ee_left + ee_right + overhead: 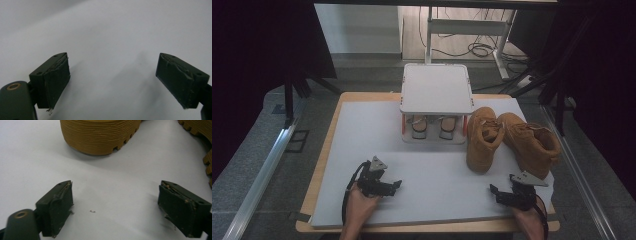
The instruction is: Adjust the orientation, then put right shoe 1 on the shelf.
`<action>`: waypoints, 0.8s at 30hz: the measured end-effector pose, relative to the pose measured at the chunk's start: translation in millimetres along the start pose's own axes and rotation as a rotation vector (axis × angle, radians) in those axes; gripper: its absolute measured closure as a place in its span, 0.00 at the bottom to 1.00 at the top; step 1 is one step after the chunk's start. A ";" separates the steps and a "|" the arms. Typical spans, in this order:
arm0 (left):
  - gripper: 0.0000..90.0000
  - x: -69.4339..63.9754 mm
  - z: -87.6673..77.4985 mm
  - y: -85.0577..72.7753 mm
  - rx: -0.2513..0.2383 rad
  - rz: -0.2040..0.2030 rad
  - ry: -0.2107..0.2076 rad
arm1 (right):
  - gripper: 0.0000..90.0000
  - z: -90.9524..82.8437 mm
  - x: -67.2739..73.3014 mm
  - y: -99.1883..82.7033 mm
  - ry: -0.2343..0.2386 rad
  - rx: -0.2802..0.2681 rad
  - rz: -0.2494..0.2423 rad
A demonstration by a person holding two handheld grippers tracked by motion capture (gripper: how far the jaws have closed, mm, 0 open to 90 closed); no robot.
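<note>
Two tan boots lie on the white board (377, 130) at the right: one (482, 137) points toward me, the other (534, 142) lies tilted beside it. My right gripper (493, 190) rests near the front right edge, just in front of the boots, open and empty. In the right gripper view its jaws (115, 207) stand wide apart, with a ribbed tan boot sole (100, 135) a short way ahead. My left gripper (398, 184) sits low at the front left, pointing right. Its jaws (112, 82) are open over bare white board.
A white two-level stand (437, 89) sits at the back centre, with a pair of light shoes (419, 127) under its top plate. The second boot's treaded sole (197, 127) edges the right gripper view. A wooden table rim (319, 170) frames the board.
</note>
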State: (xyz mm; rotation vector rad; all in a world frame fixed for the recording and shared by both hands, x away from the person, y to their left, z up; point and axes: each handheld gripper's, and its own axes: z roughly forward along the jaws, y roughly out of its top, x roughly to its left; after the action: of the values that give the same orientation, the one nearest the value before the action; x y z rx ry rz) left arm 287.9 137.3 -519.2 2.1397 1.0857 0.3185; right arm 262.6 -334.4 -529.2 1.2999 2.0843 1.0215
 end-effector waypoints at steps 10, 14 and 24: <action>0.13 -3.8 3.0 -3.6 0.003 0.047 0.039 | 0.05 -4.1 -0.3 2.3 0.059 -0.014 0.020; 0.13 -3.8 3.0 -4.1 -0.001 0.046 0.039 | 0.03 -5.0 1.3 5.2 0.073 0.002 0.037; 0.13 -4.0 3.1 -4.4 -0.003 0.048 0.042 | 0.02 -12.5 11.2 17.6 0.089 -0.006 0.025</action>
State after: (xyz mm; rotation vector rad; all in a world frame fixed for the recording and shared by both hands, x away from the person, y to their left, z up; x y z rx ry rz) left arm 284.3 134.5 -524.1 2.1676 1.0577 0.3894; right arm 258.4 -323.8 -507.7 1.3028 2.1338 1.1143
